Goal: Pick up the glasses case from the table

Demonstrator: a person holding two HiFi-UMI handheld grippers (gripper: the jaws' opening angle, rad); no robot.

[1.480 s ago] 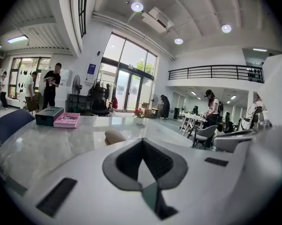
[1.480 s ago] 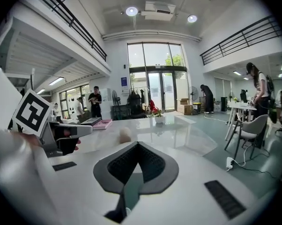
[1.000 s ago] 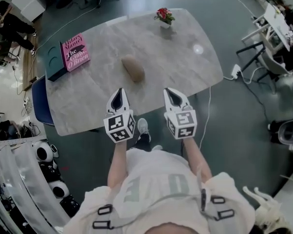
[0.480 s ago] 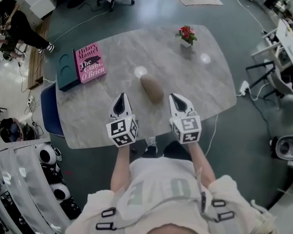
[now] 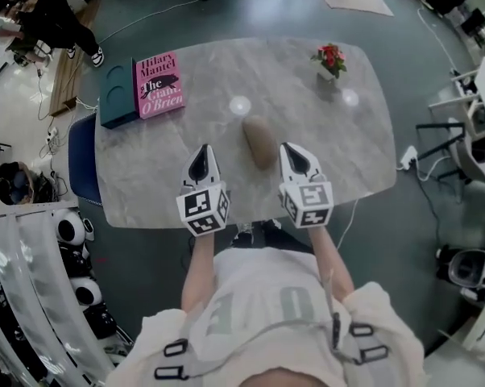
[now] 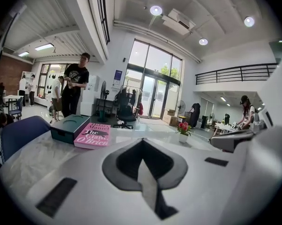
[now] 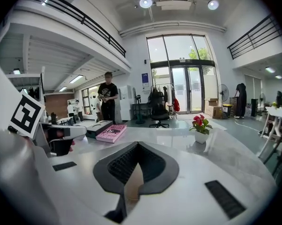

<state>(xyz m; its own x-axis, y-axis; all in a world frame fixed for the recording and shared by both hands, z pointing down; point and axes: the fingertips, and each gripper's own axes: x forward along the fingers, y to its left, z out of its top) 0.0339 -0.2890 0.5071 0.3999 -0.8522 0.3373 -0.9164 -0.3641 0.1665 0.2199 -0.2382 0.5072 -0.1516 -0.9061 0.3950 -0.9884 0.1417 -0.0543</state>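
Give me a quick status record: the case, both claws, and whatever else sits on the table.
table: grey marble top
glasses case: brown, lying on the table near the front middle, nothing touching it
left claw: shut, empty, left of the case
right claw: shut, empty, right of the case
book: pink, far left, touching a teal box
flower pot: far right
progress: case not yet picked up
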